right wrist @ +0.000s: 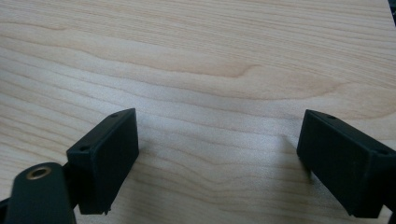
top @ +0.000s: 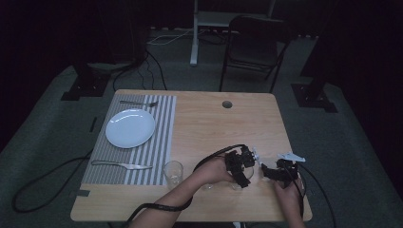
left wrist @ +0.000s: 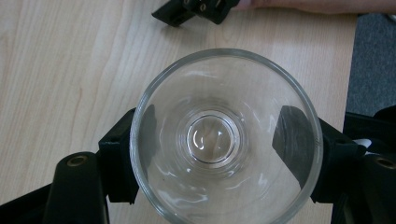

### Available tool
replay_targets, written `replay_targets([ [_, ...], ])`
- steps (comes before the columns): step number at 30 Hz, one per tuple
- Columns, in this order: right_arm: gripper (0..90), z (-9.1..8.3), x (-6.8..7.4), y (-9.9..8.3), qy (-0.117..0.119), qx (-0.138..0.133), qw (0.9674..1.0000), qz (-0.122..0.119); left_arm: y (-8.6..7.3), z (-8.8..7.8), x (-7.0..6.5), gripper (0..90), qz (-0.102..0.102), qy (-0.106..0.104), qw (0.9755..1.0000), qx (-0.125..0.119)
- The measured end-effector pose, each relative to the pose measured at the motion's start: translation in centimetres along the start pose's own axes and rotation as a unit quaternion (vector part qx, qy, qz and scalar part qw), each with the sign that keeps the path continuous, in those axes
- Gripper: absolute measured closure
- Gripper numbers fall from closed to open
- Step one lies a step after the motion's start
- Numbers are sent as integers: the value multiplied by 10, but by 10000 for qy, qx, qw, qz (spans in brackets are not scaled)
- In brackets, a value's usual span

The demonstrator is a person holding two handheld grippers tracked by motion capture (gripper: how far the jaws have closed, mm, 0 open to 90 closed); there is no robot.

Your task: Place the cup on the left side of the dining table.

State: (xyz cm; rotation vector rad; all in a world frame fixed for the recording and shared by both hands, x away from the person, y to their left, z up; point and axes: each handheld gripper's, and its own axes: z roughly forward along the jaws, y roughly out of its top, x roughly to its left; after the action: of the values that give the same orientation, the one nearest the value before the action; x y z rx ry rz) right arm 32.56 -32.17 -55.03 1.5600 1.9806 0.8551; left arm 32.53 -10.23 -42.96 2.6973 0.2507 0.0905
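A clear drinking glass (left wrist: 219,140) stands upright on the wooden table (left wrist: 56,70), seen from straight above in the left gripper view. My left gripper (left wrist: 219,149) is shut on it, one black pad pressed against each side of the glass wall. In the high view the left gripper (top: 240,168) sits near the table's front right. Just to its right, my right gripper (top: 272,172) rests low over the table. In the right gripper view its jaws (right wrist: 217,154) stand wide apart with bare wood between them.
A second empty glass (top: 173,172) stands at the front corner of a striped placemat (top: 161,142). On the mat lie a white plate (top: 130,128), a fork (top: 139,102) and a knife (top: 121,165). A cable hole (top: 227,104) is at the table's back; a chair (top: 252,42) stands beyond.
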Motion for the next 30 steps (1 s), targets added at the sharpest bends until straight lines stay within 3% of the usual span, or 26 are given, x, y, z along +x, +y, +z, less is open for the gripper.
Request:
replay_targets([
  [9,123,0,0,0,1,3,10000,2,-3,-20,19,287,-283,231,9992,-148],
  [16,123,0,0,0,-2,-2,10000,-6,-9,-29,33,287,-412,370,9984,-132],
  [22,123,0,0,0,-3,-5,10000,-4,-19,-41,49,287,-732,507,9956,-282],
  [30,123,0,0,0,-2,-6,10000,-3,-38,-56,69,287,-998,787,9917,-185],
])
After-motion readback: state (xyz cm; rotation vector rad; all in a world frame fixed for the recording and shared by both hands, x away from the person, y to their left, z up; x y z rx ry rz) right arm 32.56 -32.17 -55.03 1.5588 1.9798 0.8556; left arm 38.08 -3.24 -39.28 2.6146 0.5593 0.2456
